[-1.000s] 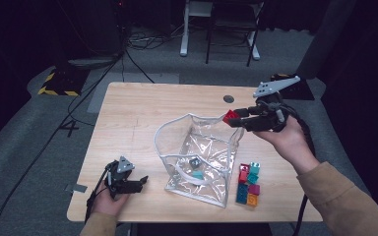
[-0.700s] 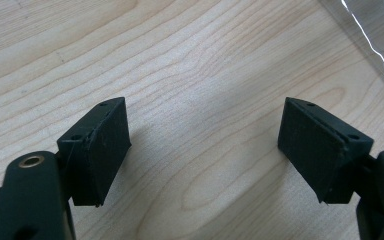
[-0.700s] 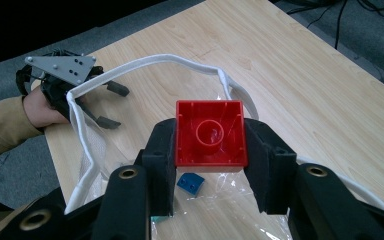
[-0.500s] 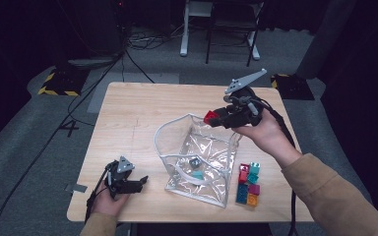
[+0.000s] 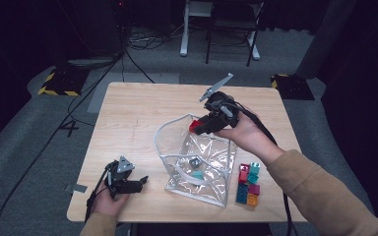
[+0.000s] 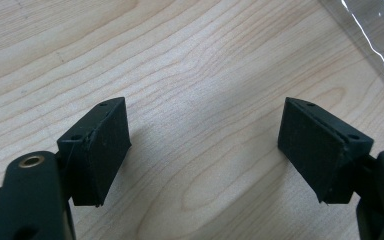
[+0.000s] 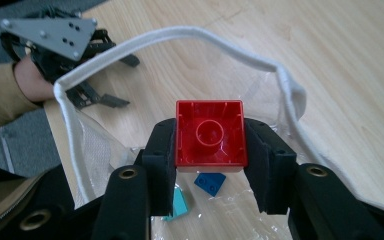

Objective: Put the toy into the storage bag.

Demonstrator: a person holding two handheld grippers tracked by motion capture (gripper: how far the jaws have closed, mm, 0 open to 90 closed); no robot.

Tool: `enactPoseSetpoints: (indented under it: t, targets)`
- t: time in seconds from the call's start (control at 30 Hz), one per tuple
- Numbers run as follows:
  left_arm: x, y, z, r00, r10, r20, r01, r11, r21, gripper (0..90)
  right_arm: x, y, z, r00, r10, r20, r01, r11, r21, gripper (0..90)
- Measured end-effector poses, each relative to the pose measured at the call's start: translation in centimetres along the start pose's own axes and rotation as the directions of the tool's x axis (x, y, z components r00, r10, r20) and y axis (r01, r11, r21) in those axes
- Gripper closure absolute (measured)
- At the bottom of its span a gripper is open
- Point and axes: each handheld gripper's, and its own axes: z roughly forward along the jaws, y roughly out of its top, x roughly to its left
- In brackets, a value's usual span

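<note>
At the high view's centre, the right gripper (image 5: 197, 126) clamped a red block (image 7: 209, 133) between its pads, poised over the clear bag's (image 5: 211, 169) white rim. The left gripper (image 5: 140, 182) sat spread wide, lower left, grasping nothing.

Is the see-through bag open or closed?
Open. The clear bag's white rim gapes wide, and blue and teal blocks show inside.

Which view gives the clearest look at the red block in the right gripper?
The right gripper view: the red block sits large and centred, its hollow underside facing the camera, clamped between the right gripper fingers over the clear bag. In the high view it is a small red patch at the bag's rim. The left gripper view looks at bare table.
</note>
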Motion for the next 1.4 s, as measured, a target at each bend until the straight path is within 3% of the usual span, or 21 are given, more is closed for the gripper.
enactPoseSetpoints:
  t: [0.23,0.5,1.0,1.1,1.23,1.4]
  targets:
    - [0.0,0.0,0.0,1.0,0.0,0.0,0.0,1.0,0.0,21.2,0.3,0.5,2.6,0.9997,-0.023,0.005,0.022,0.993,0.116,58.4]
    - [0.0,0.0,0.0,1.0,0.0,0.0,0.0,1.0,0.0,21.2,-0.1,0.4,4.9,0.9992,-0.027,0.029,0.019,0.971,0.24,58.4]
    - [0.0,0.0,0.0,1.0,0.0,0.0,0.0,1.0,0.0,21.2,0.0,-0.5,7.0,0.9982,-0.055,0.026,0.041,0.926,0.375,58.1]
    - [0.0,0.0,0.0,1.0,0.0,0.0,0.0,1.0,0.0,21.2,0.0,-0.7,7.1,0.9981,-0.057,0.021,0.045,0.926,0.375,55.1]
    - [0.0,0.0,0.0,1.0,0.0,0.0,0.0,1.0,-0.001,21.2,0.2,-0.6,6.8,0.9952,-0.093,0.032,0.076,0.936,0.343,45.7]
    - [0.0,0.0,0.0,1.0,0.0,0.0,0.0,1.0,0.0,21.2,0.4,-0.7,5.3,0.9931,-0.104,0.055,0.086,0.958,0.272,44.4]
